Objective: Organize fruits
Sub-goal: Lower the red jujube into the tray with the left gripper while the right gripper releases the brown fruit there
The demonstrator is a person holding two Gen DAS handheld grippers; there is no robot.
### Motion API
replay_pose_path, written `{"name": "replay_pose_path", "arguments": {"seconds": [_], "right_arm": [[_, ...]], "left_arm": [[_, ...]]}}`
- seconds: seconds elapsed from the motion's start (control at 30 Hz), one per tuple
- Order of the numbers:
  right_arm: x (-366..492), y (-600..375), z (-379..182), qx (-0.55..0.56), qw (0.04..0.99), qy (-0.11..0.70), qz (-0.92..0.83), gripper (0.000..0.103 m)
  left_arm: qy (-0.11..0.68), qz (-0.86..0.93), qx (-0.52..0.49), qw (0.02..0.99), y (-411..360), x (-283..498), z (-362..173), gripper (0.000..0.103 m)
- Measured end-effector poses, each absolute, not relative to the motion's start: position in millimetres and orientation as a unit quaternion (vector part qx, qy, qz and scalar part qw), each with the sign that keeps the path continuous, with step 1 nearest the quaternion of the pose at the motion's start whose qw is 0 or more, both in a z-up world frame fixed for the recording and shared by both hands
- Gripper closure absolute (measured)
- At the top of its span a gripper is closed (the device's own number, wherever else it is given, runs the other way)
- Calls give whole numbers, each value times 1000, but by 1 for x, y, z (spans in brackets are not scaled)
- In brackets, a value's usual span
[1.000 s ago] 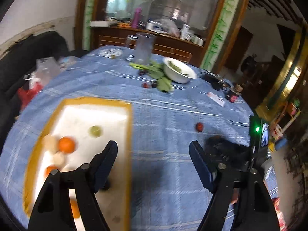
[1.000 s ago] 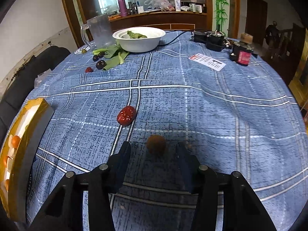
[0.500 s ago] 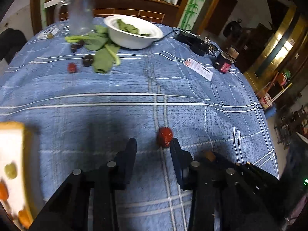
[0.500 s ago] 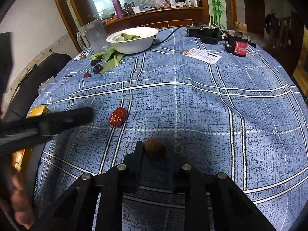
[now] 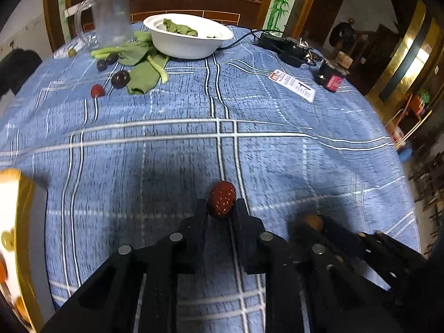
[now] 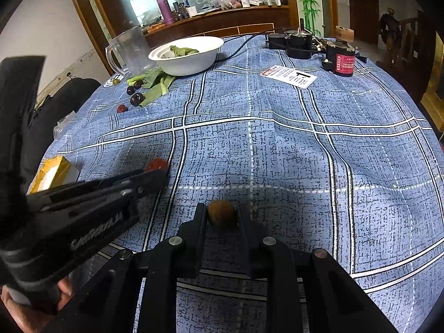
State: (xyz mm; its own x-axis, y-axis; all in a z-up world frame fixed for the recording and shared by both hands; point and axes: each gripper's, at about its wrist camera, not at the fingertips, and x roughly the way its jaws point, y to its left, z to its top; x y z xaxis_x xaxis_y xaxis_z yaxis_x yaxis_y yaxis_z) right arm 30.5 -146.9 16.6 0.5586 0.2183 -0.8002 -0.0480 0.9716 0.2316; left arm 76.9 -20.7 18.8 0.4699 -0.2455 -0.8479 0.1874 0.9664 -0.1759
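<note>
Since the earlier frame: my left gripper (image 5: 222, 208) is swinging away from the yellow-rimmed tray (image 5: 23, 222) and is now closing down on the red jujube (image 5: 222, 199); my right gripper (image 6: 222, 213) is staying put, already clamped.
Left gripper: I am pinching the red jujube between both pads, jaws narrowed right onto it, the fruit resting on the blue checked tablecloth (image 5: 277, 152).
Right gripper: I am squeezing the small brown fruit (image 6: 221, 211) the same way, low on the cloth just beside the left tool.
Why held so: I am taking one fruit per tool, both angled steeply down, so I judge both are heading to the tray at the left edge.
Jujube axis: its long axis is running away from me along the fingers, the far end poking out past the tips.
Brown fruit axis: nearly round; I am not reading any clear direction.
Still loose: dark plums (image 5: 120, 78) and a small red fruit (image 5: 97, 91) are lying near the white bowl (image 5: 188, 45).
</note>
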Motion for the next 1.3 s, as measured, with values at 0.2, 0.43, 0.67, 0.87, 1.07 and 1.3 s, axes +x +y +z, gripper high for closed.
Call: {"name": "replay_pose_path", "arguments": {"seconds": [0.2, 0.43, 0.67, 0.87, 1.07, 1.3], "right_arm": [[29, -155, 18, 126, 875, 459, 93, 80], [19, -158, 34, 218, 862, 412, 198, 80], [12, -139, 33, 208, 863, 407, 217, 80], [2, -114, 38, 124, 890, 402, 173, 80], [-22, -52, 70, 100, 881, 393, 242, 79], [-37, 62, 86, 18, 855, 405, 324, 79]], "left_arm": [[453, -134, -50, 880, -2, 36, 55, 84], [414, -87, -90, 902, 64, -10, 84, 84], [397, -14, -123, 910, 148, -42, 96, 84], [404, 59, -146, 901, 222, -78, 85, 84], [416, 95, -152, 891, 259, -94, 68, 84], [425, 98, -155, 886, 269, -106, 51, 84]]}}
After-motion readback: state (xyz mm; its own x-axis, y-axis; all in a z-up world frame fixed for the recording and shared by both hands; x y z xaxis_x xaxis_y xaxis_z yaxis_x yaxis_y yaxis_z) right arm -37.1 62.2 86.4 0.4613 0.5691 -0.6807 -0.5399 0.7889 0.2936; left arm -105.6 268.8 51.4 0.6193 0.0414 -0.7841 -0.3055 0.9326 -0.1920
